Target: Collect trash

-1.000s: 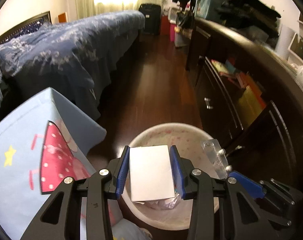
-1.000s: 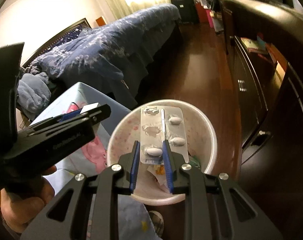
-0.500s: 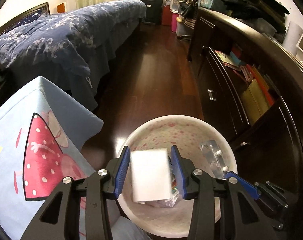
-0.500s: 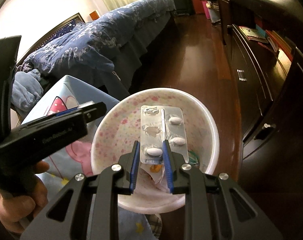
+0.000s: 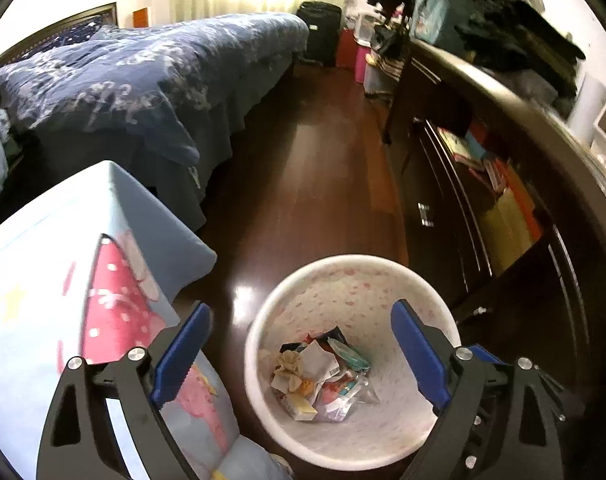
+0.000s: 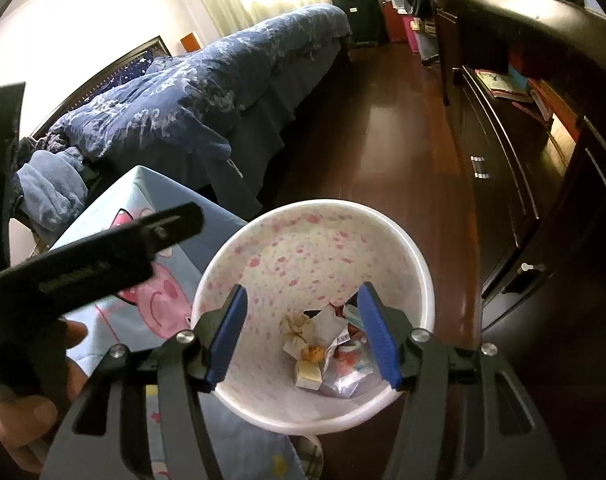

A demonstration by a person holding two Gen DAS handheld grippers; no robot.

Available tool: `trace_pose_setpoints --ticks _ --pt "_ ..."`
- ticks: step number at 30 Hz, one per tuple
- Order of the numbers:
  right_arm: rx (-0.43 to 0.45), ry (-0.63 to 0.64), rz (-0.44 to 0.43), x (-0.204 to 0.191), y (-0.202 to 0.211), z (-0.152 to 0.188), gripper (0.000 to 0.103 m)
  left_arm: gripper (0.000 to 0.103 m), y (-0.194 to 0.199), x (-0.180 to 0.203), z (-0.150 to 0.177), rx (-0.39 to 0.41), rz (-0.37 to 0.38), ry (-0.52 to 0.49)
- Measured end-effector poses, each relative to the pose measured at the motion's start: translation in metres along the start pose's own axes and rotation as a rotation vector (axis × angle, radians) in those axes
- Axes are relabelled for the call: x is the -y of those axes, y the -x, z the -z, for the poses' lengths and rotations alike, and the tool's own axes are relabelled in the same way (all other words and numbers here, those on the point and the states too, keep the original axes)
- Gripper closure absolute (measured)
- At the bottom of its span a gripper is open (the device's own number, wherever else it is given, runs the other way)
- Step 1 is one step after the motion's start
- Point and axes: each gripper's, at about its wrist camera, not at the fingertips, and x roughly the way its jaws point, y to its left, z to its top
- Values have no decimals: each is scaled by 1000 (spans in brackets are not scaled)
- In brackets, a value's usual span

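While both grippers hang over the bin, the room around them reads as a bedroom: a bed (image 5: pixel 151 80) with a dark blue patterned cover runs along one side, a dark wooden dresser (image 5: pixel 483 184) along the other, and a polished dark floor (image 5: pixel 323 168) lies between them. Beside the bin on the bed side stands a surface draped in a pale blue cartoon-print cloth (image 5: pixel 63 300). The white wastebasket (image 5: pixel 355 264), speckled pink inside, sits on the floor just beside that cloth.

At the bottom of the basket lies the collected trash (image 5: pixel 323 376): crumpled paper, wrappers and a small box in a loose heap. The left gripper (image 5: pixel 299 356) has its blue-padded jaws opening wide, with nothing between them but the view down into the basket. The right gripper (image 6: pixel 303 336) is likewise opening, its jaws apart and empty above the same heap. In the right wrist view the person's left hand (image 6: pixel 23 392) shows around the left tool's handle.

By my reading, the step in hand is the drop: both tools are letting go over the bin, and nothing clings to either pad. The next move probably calls for lifting both tools clear of the rim and turning to look for any litter left in the room; none shows in these views.
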Motion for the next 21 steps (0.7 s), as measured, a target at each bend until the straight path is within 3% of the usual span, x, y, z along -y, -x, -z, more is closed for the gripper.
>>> trace_pose_setpoints --ticks 5,7,14,21 --pt "14 40 43 -20 20 5 43 7 45 -29 1 80 -24 69" --pt "31 62 41 -34 33 9 37 5 65 -42 5 113 -61 90" --pt "107 154 -77 -115 83 34 15 4 157 -99 40 271 -233 169" --pt "144 254 -184 -200 123 67 10 4 242 -148 86 373 -361 231"
